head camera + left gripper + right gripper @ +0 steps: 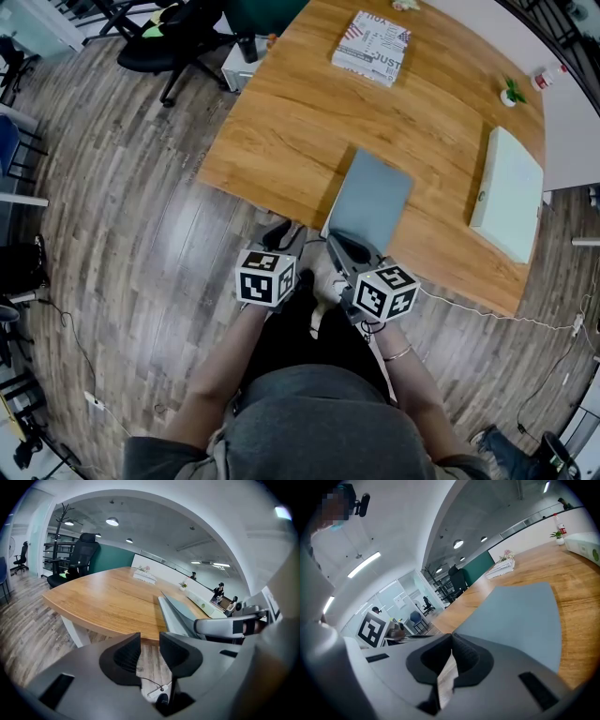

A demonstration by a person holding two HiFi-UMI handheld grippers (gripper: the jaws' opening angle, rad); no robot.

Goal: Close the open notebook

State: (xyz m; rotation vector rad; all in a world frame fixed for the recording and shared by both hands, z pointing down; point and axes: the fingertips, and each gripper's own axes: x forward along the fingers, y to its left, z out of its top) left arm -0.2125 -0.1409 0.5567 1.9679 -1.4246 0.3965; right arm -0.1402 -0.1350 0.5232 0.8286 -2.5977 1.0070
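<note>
While the left gripper (150, 644) hangs with its jaws apart and empty, the right gripper (451, 648) is clamped on the thin cover (520, 616) of the notebook (371, 200). The notebook lies at the near edge of the table (281, 122). It looks light and floppy, so it is best held at this edge.

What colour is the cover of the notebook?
Plain grey-blue notebook cover, clearest in the head view.

Centre-left of the tan wooden table (281, 131) lies bare; a grey notebook (370, 200) occupies lower centre, a flat white box (507, 192) the right, a printed paper stack (371, 47) the top
</note>
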